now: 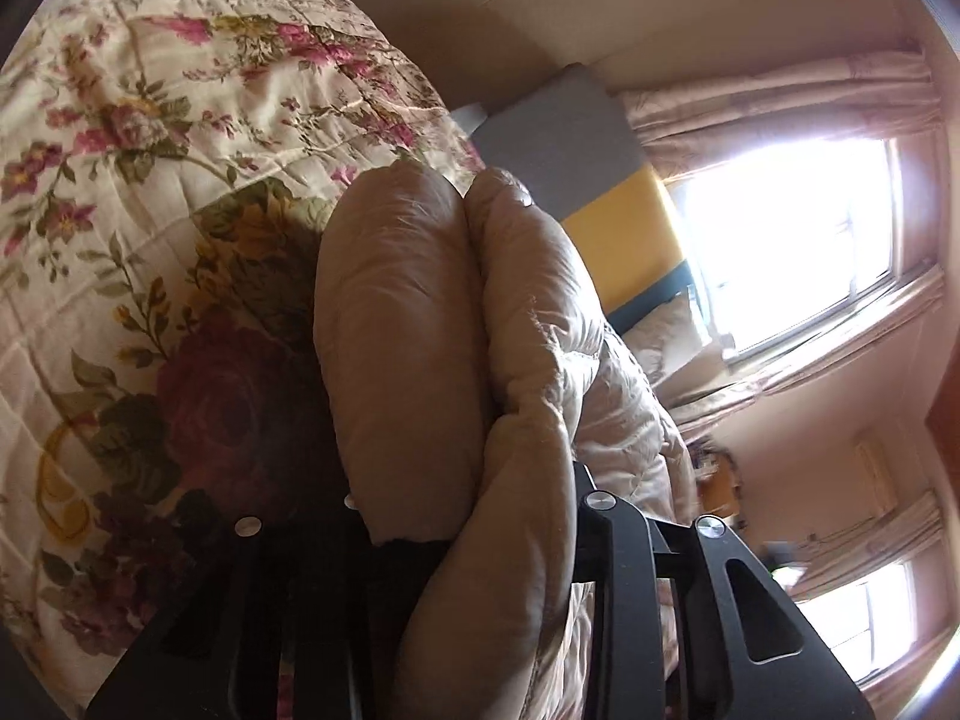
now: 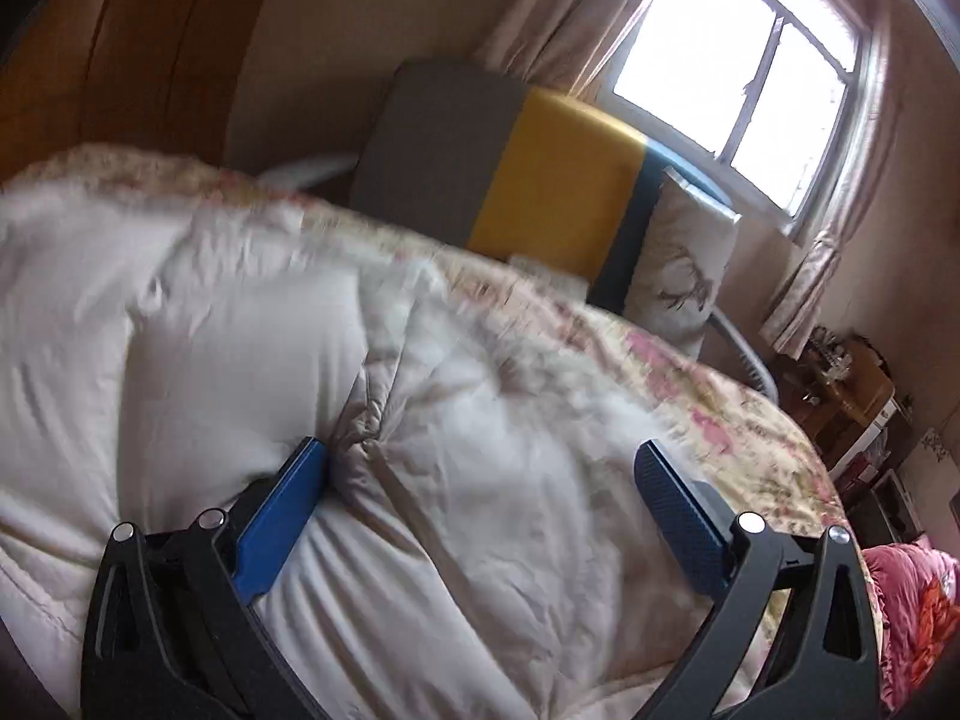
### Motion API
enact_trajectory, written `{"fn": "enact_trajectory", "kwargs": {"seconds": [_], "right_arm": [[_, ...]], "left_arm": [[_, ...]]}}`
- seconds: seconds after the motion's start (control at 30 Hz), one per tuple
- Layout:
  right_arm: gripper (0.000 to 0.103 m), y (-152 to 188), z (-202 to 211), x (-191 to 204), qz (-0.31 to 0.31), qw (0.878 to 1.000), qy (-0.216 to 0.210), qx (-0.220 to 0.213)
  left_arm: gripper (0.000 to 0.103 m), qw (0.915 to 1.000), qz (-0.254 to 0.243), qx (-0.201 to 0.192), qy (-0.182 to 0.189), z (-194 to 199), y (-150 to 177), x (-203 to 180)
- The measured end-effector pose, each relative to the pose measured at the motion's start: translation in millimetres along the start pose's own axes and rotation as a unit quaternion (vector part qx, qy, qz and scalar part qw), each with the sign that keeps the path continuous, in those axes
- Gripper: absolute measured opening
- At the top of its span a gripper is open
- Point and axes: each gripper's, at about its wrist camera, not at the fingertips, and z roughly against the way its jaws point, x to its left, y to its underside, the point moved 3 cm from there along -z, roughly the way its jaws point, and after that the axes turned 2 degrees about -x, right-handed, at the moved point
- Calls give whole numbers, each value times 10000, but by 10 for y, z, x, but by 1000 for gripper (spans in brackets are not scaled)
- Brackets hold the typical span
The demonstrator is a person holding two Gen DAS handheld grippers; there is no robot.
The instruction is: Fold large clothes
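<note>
A puffy beige padded coat (image 1: 420, 330) fills the middle of the left wrist view. My left gripper (image 1: 474, 516) is shut on a thick fold of it and holds it up above the floral bedspread (image 1: 150, 180); the fingertips are buried in the fabric. In the right wrist view the same pale coat (image 2: 420, 420) lies spread on the bed. My right gripper (image 2: 480, 474) is open over it, blue pads (image 2: 282, 510) wide apart; the left pad touches a crease and the right pad hovers.
A grey, yellow and dark headboard (image 2: 540, 180) stands at the bed's far end with a white pillow (image 2: 678, 264) against it. Bright curtained windows (image 2: 738, 66) lie beyond. A wooden side table (image 2: 840, 396) and a pink quilt (image 2: 906, 600) sit right of the bed.
</note>
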Motion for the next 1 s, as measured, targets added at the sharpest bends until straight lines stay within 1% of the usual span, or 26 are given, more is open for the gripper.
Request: {"fn": "enact_trajectory", "kwargs": {"seconds": [0.03,0.07,0.1,0.13,0.17,0.2,0.23,0.3,0.33,0.43,0.5,0.53,0.57,0.6,0.63,0.67,0.7,0.77,0.83,0.9,0.93,1.0], "right_arm": [[101,45,-61,-11,-159,9998,-131,16],[101,44,-85,-53,-274,9994,-210,67],[101,41,-92,-86,-351,9990,-268,87],[101,45,-95,-107,-392,9987,-303,85],[101,54,-94,-121,-415,9986,-311,56],[101,61,-90,-129,-426,9986,-299,27],[101,63,-83,-134,-427,9987,-276,3],[101,59,-78,-128,-396,9990,-204,-40],[101,75,-63,-127,-386,9991,-166,-65],[101,75,-56,-132,-376,9992,-104,-116],[101,79,-52,-129,-406,9990,-125,-121],[101,77,-58,-138,-420,9990,-135,-121],[101,83,-51,-132,-430,9989,-141,-122],[101,87,-44,-128,-442,9988,-147,-126],[101,87,-45,-137,-455,9988,-149,-132],[101,86,-40,-127,-470,9987,-143,-135],[101,84,-44,-136,-494,9986,-139,-134],[101,113,-16,-138,-538,9983,-173,-135],[101,120,-12,-144,-560,9981,-210,-108],[101,112,-3,-146,-542,9983,-227,-29],[101,100,7,-154,-512,9984,-232,34],[101,37,87,-140,-450,9986,-212,181]], "left_arm": [[47,9998,-94,-21,-150,2,19,-4],[70,9991,-209,-36,-361,29,70,-11],[79,9982,-304,-48,-520,29,101,-20],[84,9980,-436,-75,-450,45,150,-51],[91,9977,-539,-90,-390,52,186,-82],[94,9975,-624,-109,-312,62,227,-116],[97,9979,-588,-182,-192,76,277,-144],[99,9989,-266,-385,34,92,343,-157],[99,9983,30,-563,145,119,374,-143],[99,9923,690,-917,473,141,412,-82],[99,9902,868,-964,525,123,359,-53],[97,9890,967,-952,590,110,291,-33],[81,9887,1056,-920,534,94,217,-9],[69,9892,1125,-856,391,74,167,18],[52,9895,1233,-709,271,25,101,70],[41,9891,1342,-532,304,-30,43,108],[37,9889,1368,-428,380,-57,4,129],[26,9904,1288,-357,366,-47,-44,122],[21,9918,1158,-378,398,11,-54,48],[18,9931,960,-435,512,115,-75,-57],[17,9938,784,-466,635,208,-98,-159],[17,9951,480,-497,710,347,-155,-315]]}}
